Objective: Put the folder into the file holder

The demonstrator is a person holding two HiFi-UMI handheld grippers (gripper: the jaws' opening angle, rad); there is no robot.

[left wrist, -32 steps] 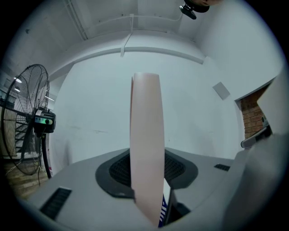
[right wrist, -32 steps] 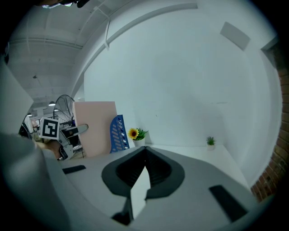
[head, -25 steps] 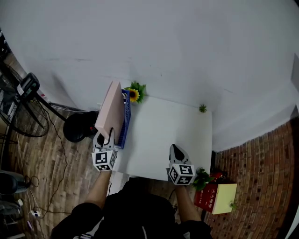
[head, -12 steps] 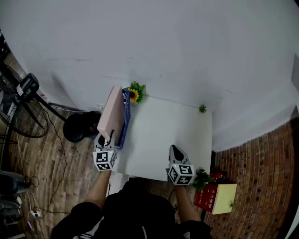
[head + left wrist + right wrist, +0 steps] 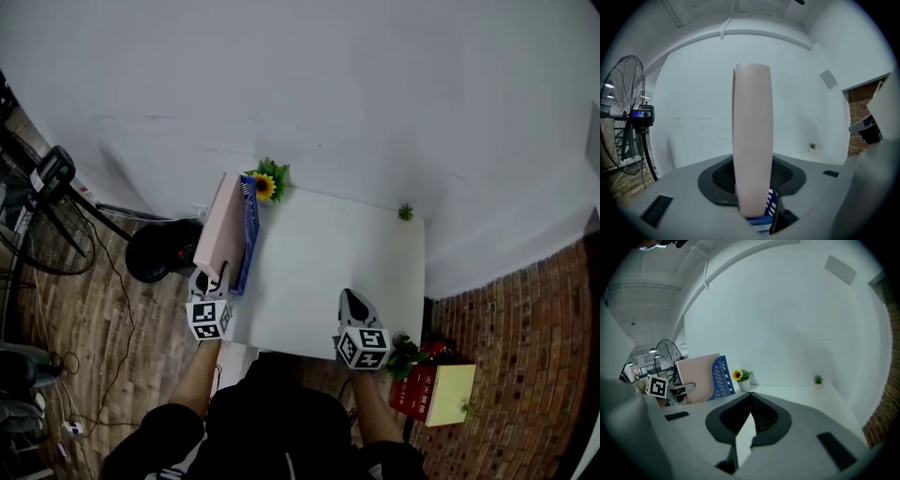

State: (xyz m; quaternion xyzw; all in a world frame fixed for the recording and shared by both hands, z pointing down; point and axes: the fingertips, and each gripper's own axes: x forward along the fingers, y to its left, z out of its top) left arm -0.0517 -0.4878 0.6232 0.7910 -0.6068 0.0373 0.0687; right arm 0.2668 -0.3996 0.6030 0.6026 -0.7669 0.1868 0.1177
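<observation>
The left claw [image 5: 210, 279] is opening its jaws around the near edge of the pink folder [image 5: 221, 230], with a sliver of blue showing between the folder and one pad. The folder is standing upright in the blue file holder [image 5: 246, 234] at the surface's [image 5: 328, 272] 9 o'clock edge. The right claw [image 5: 354, 305] is hovering at the 6 o'clock edge, jaws pressed together, holding nothing.

Place: office-like room | cues: white desk [image 5: 328, 272], file holder [image 5: 247, 225], floor fan [image 5: 52, 246]
</observation>
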